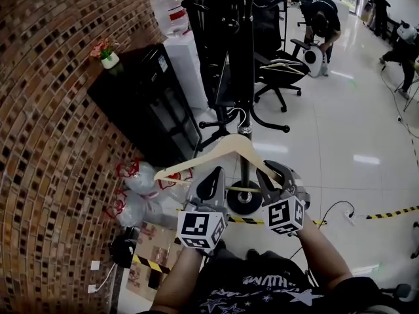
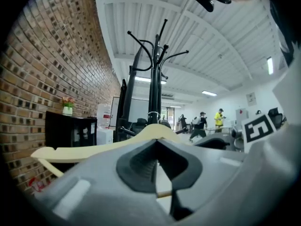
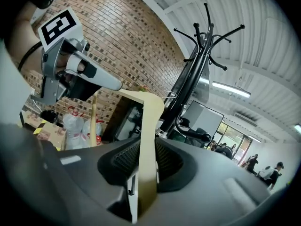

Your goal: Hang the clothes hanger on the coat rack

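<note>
step: transport, hook not on yet | hanger (image 1: pixel 226 148) just in front of coat rack (image 1: pixel 243 77) pole, below its prongs | left gripper (image 1: pixel 211 183) clamped on hanger's lower bar, right gripper (image 1: pixel 275 174) clamped on its shoulder | next, my read: raise, drop hook over a prong, then release both

Hanger: the pale wooden clothes hanger (image 1: pixel 222 148) is hovering just in front of the black metal coat rack (image 1: pixel 243 57)
Grippers: the left gripper (image 1: pixel 211 183) is clamping the hanger's lower bar, the right gripper (image 1: pixel 275 174) its right arm
Cabinet: the black boxy cabinet (image 1: pixel 144 106) is standing left of the rack, against the brown brick wall (image 1: pixel 46 149), with the small potted plant (image 1: pixel 108 56) sitting on top
Dispenser: the white water dispenser (image 1: pixel 184 61) is standing behind the cabinet
Bags: the white plastic bags (image 1: pixel 141 191) are lying on the floor before the cabinet
Chair: the black office chair (image 1: pixel 276 64) is standing behind the rack, to its right
</note>
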Demonstrator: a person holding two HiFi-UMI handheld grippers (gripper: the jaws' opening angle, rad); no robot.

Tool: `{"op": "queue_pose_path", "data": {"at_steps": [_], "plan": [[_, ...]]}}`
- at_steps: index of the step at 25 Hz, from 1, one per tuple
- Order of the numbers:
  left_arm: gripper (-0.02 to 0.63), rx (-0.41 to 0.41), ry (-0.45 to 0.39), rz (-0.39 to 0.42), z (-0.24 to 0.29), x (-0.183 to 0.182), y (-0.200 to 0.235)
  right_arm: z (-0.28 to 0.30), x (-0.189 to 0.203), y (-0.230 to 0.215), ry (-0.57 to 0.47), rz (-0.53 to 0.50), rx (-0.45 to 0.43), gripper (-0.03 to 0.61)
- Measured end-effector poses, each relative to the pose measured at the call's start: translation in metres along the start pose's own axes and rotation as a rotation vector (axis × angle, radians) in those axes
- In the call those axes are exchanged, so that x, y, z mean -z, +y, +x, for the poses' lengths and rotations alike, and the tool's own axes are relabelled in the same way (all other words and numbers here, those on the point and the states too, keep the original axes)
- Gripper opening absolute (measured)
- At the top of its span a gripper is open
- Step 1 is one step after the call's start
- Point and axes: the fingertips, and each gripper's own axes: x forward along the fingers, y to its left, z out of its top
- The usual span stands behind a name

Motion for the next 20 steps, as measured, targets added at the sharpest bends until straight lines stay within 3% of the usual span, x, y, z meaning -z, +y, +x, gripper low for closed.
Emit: {"op": "queue_pose_path", "data": {"at_steps": [7,20], "plan": [[0.005,0.115,0.033,-0.005,0.024,0.007,0.034,0.022,0.001,0.0,0.07,0.01,0.117,0.095],[0.005,0.303,0.116,-0.019,0.036,0.043,0.061,0.036,-0.001,0.036,0.177,0.021,0.224,0.095]]}}
